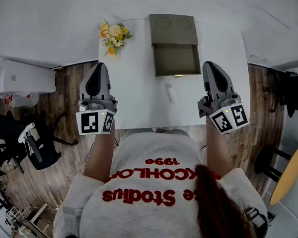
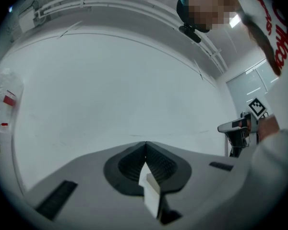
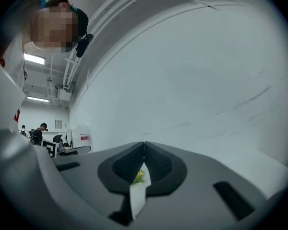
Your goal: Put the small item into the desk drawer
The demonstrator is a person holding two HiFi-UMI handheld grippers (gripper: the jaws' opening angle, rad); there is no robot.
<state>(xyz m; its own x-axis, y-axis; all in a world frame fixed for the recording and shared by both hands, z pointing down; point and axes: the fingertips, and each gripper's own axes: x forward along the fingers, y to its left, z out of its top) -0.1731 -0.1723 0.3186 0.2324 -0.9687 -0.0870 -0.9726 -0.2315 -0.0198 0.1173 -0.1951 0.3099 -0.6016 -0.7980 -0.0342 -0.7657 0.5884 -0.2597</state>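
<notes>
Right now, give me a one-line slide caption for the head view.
Left gripper and right gripper hover by the white table; open drawer ahead, small white item before it.

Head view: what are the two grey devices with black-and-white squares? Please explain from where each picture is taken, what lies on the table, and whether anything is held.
There is no robot: a person holds a two-jaw gripper in each hand, the left gripper and the right gripper. The marked cubes belong to them. The head view comes from a camera on the person's head, looking down. The two gripper views come from cameras riding on each gripper, looking along its jaws. On the white table stand an olive drawer unit with its drawer open and a bunch of flowers; a small white item lies in front of the drawer. Both grippers are shut and hold nothing.
</notes>
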